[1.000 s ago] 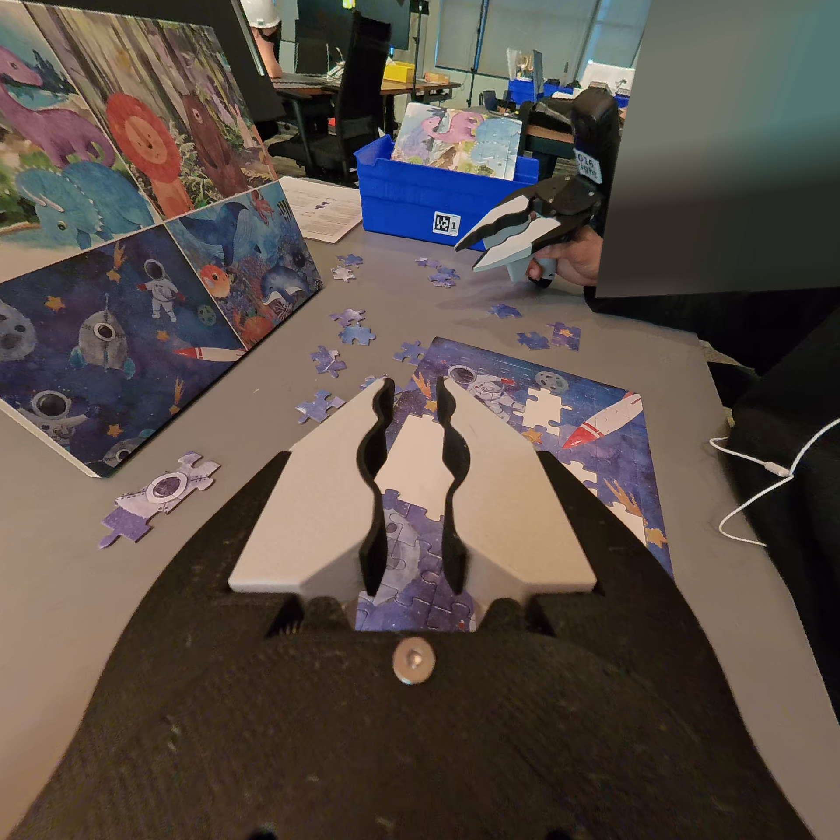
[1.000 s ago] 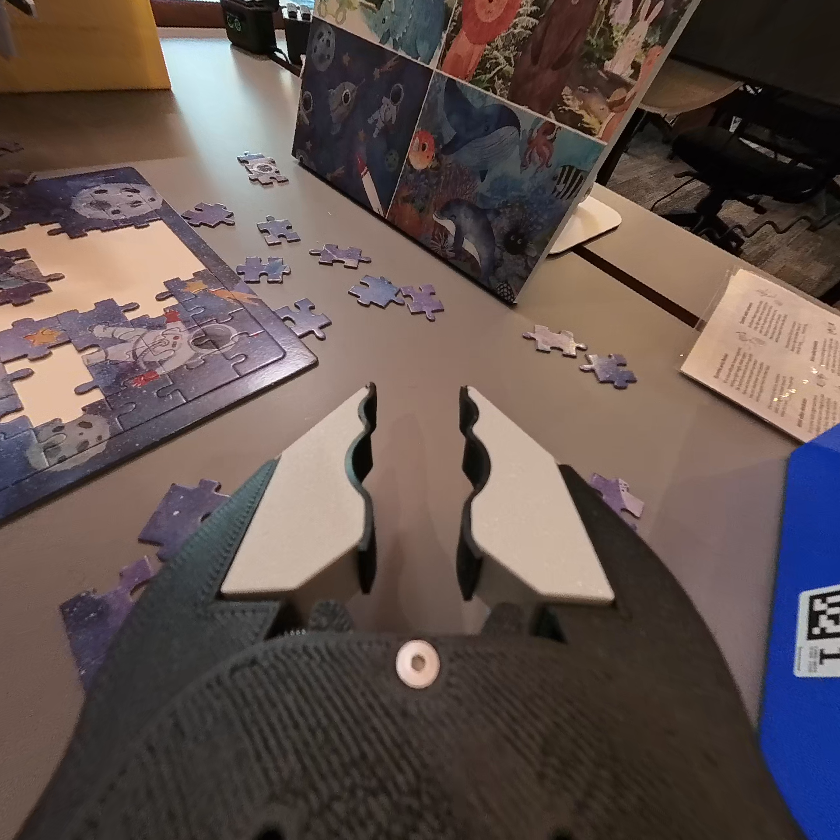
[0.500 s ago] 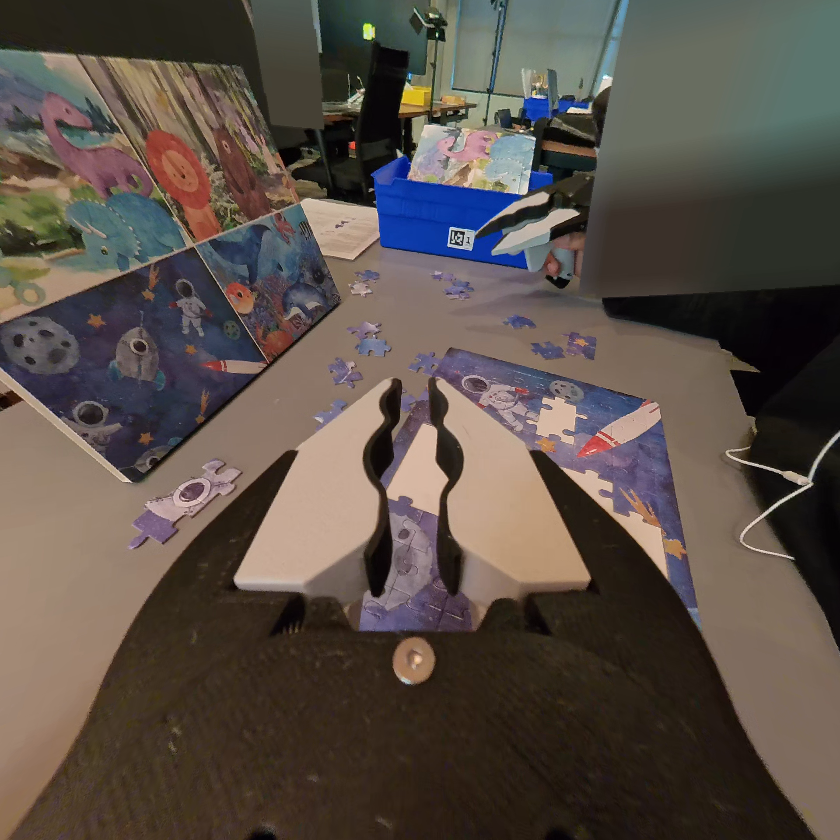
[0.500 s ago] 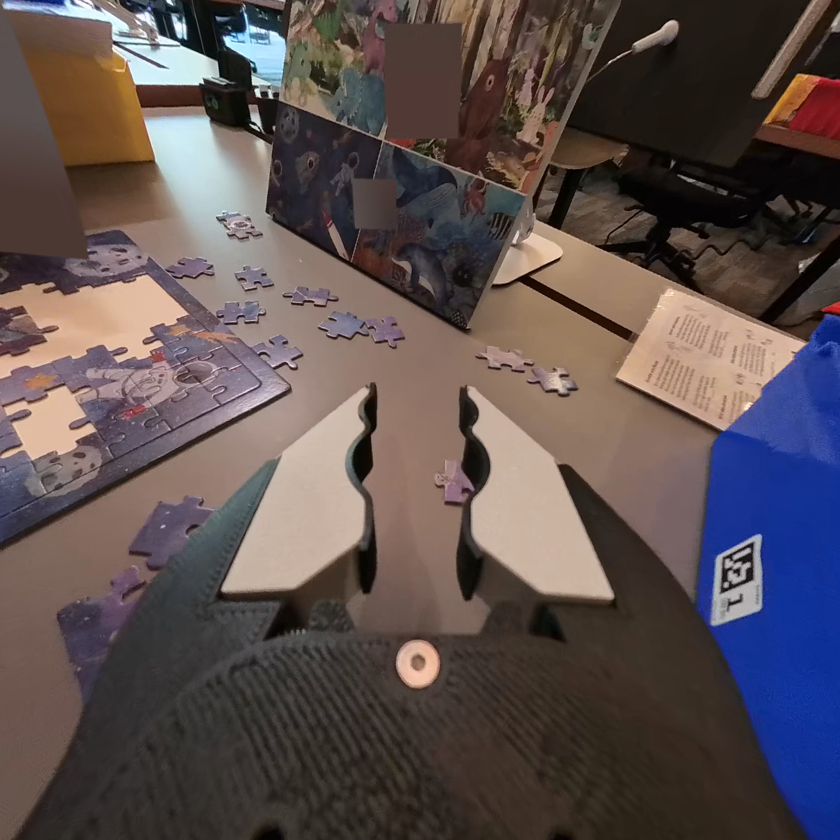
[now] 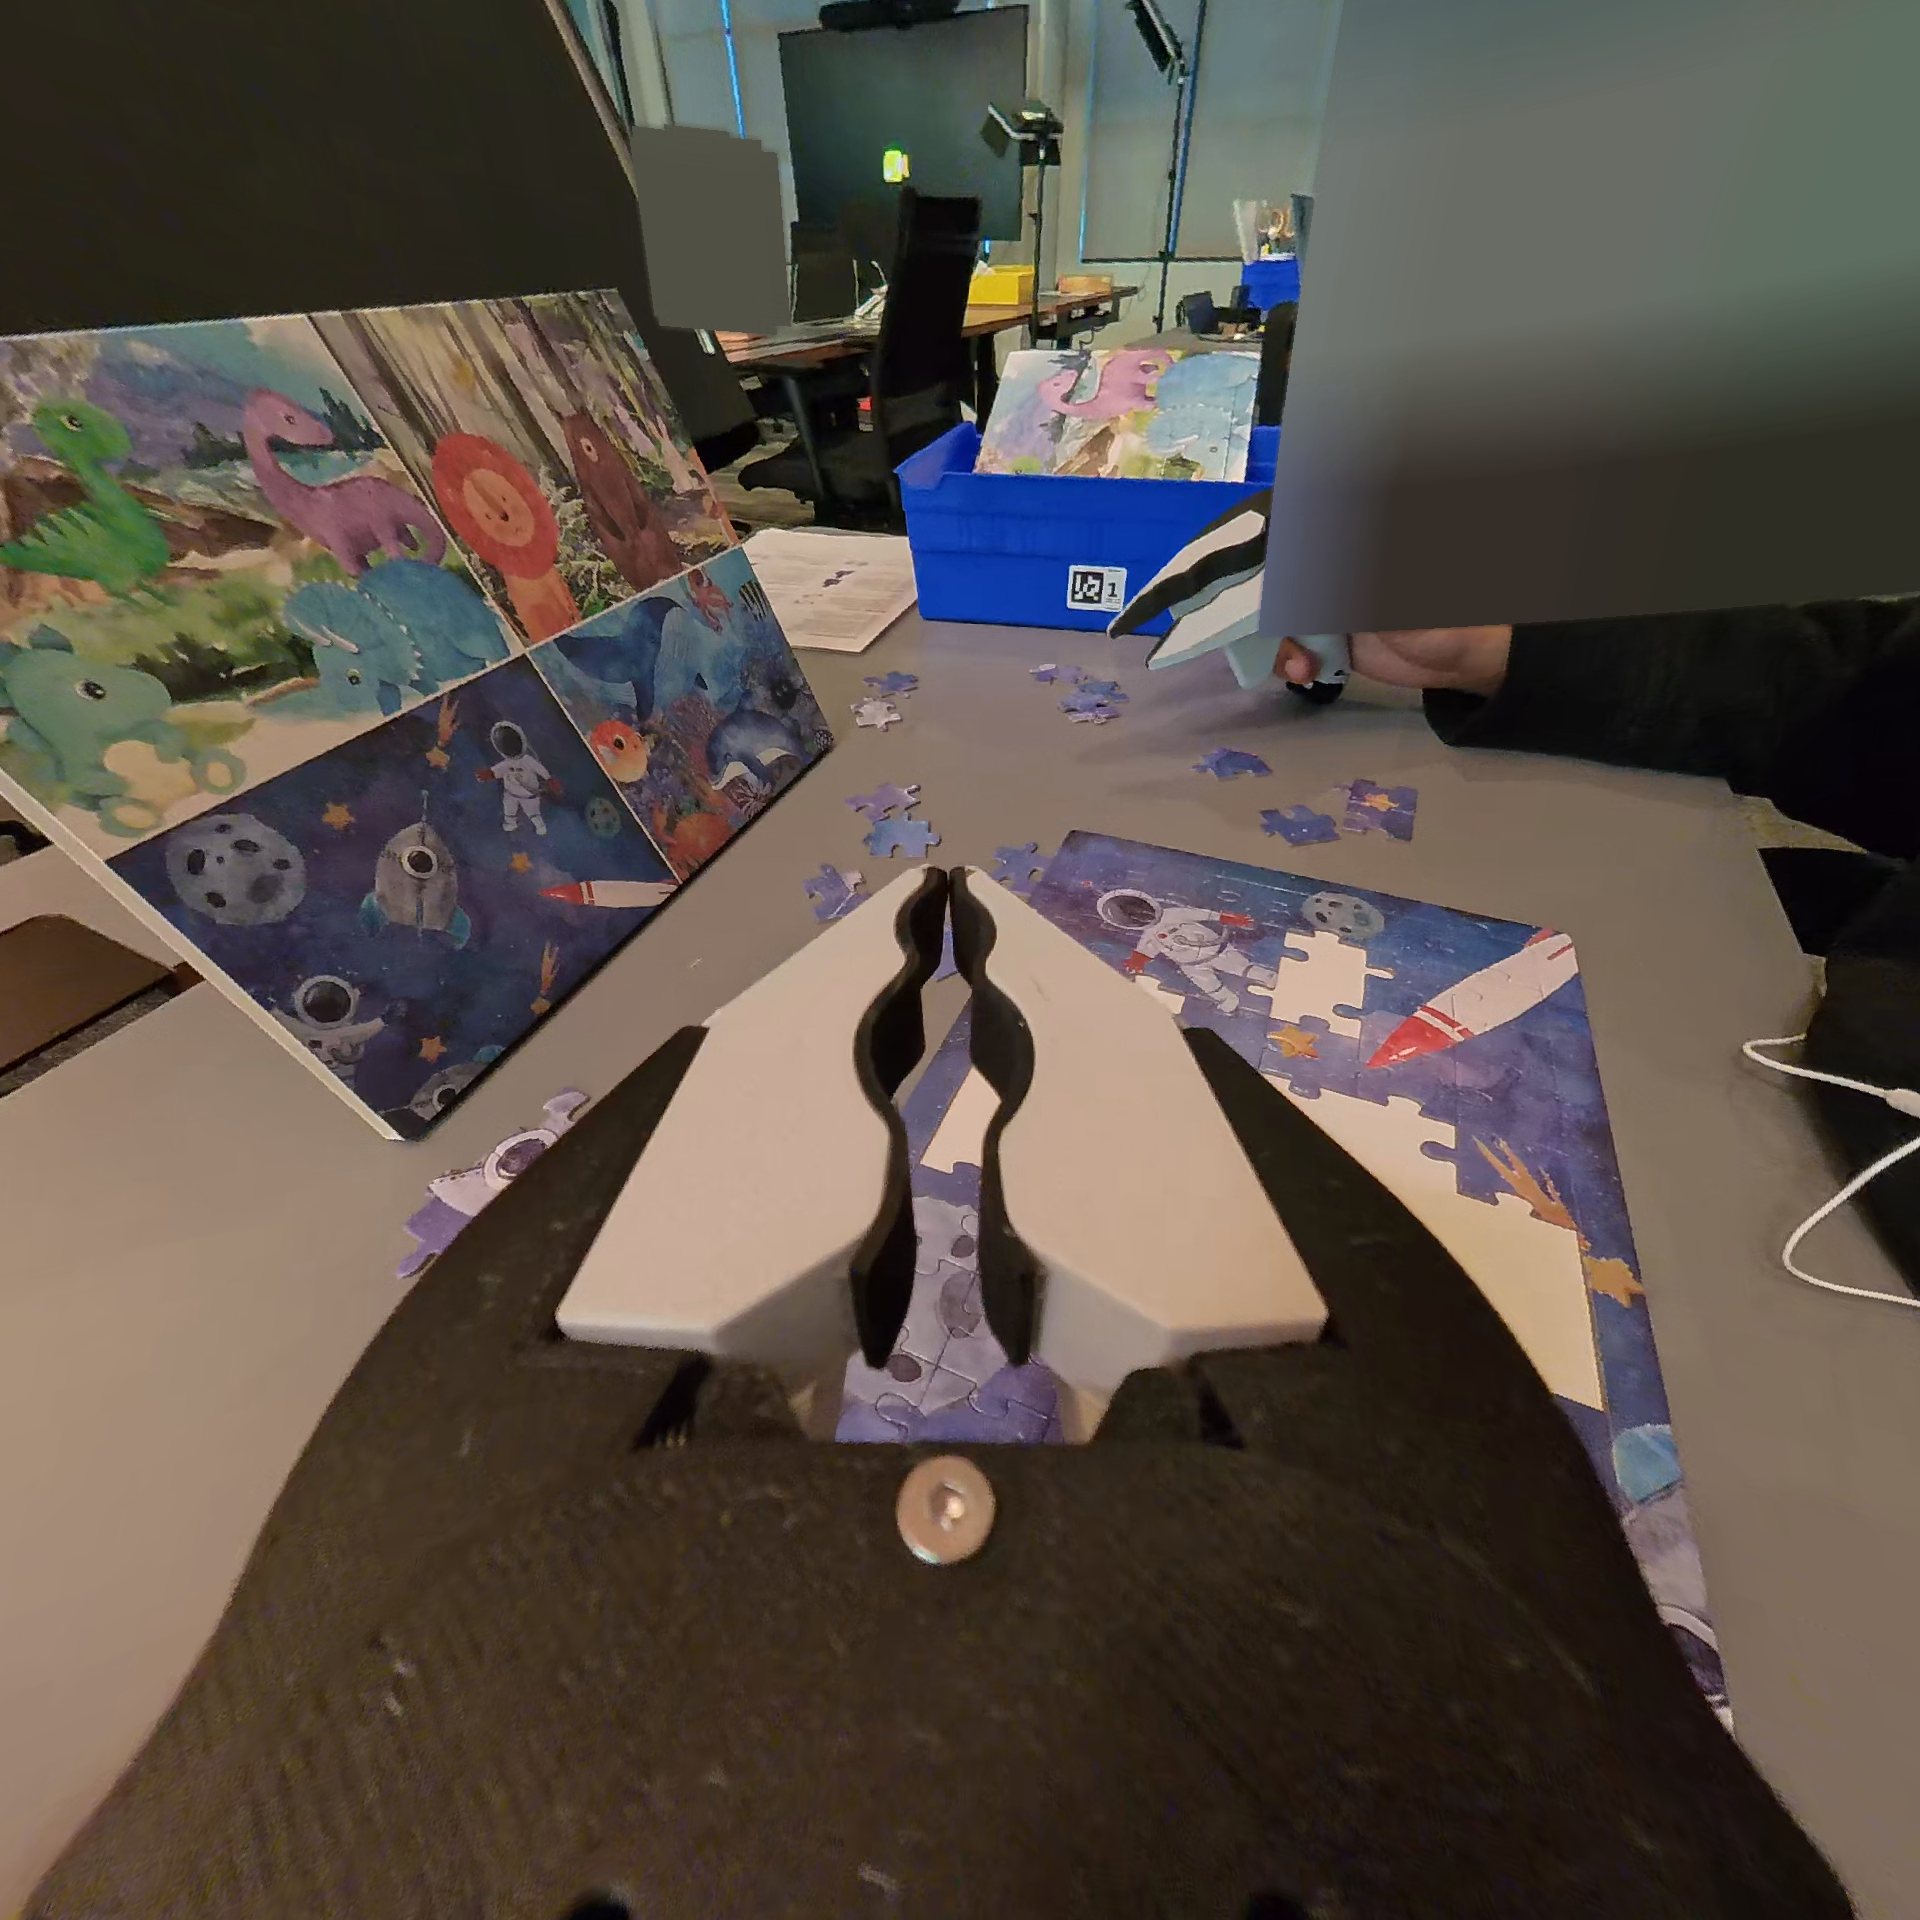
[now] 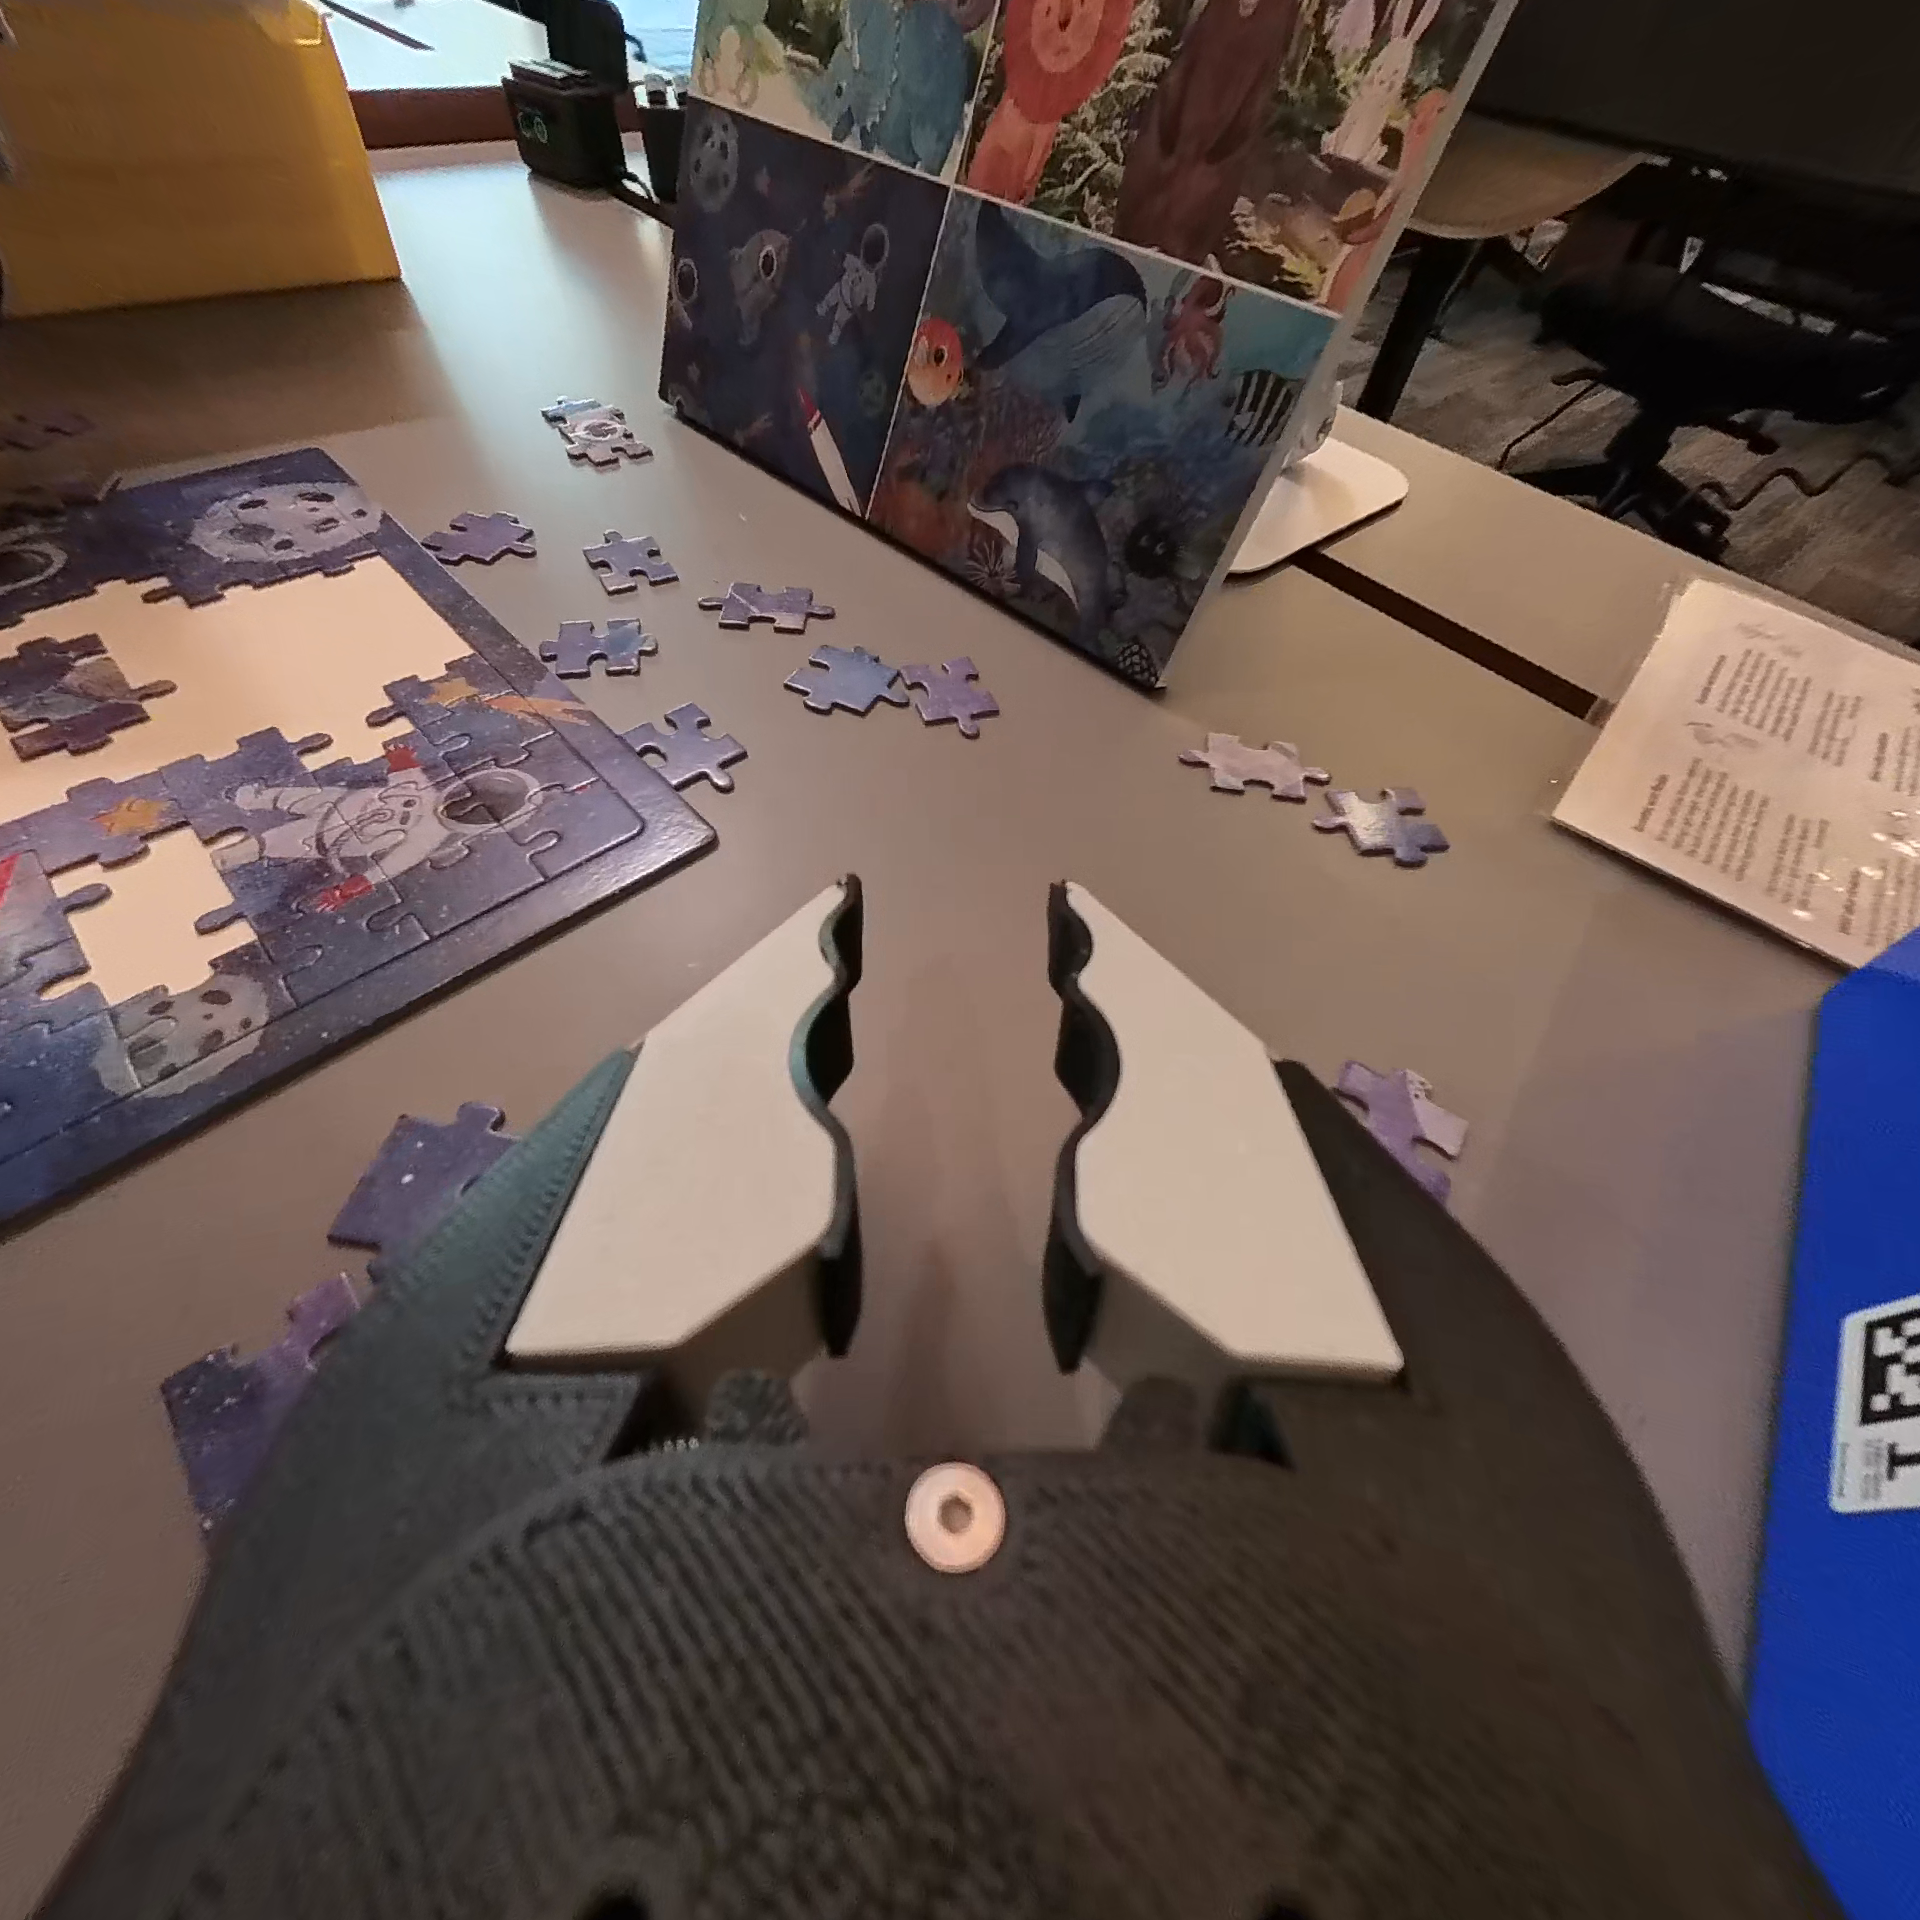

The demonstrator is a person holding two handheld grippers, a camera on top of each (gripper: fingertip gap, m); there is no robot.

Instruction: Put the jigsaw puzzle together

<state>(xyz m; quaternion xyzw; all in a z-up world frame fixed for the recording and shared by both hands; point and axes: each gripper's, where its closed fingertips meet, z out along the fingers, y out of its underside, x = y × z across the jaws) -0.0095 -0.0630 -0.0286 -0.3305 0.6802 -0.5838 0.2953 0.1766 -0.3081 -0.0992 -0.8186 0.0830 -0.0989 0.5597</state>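
A space jigsaw board point(image 5: 1455, 987) lies flat on the grey table, partly filled, with white gaps. My left gripper point(image 5: 948, 881) hovers over its near left part with its fingertips together and nothing between them. Loose blue-purple pieces point(image 5: 894, 821) lie just beyond its tips. My right gripper point(image 6: 951, 894) is open over bare table, with nothing between its fingers. The board point(image 6: 312, 831) lies to its left, and loose pieces point(image 6: 883, 691) lie ahead of it. One piece point(image 6: 1397, 1117) lies by its right finger. The right gripper point(image 5: 1143, 634) also shows far off in the left wrist view, held in a hand.
An upright picture board point(image 5: 416, 727) point(image 6: 1039, 364) stands along the table's side. A blue bin point(image 5: 997, 540) point(image 6: 1849, 1351) sits close to the right gripper's right. A printed sheet point(image 6: 1766, 769), a yellow box point(image 6: 177, 156) and a white cable point(image 5: 1829, 1195) are nearby. The tips of one gripper are about 30 cm away from the tips of the other.
My left gripper's jaws closed from a narrow gap to fully together, on nothing, and it rose a little. My right gripper stayed open and swung slightly over the table.
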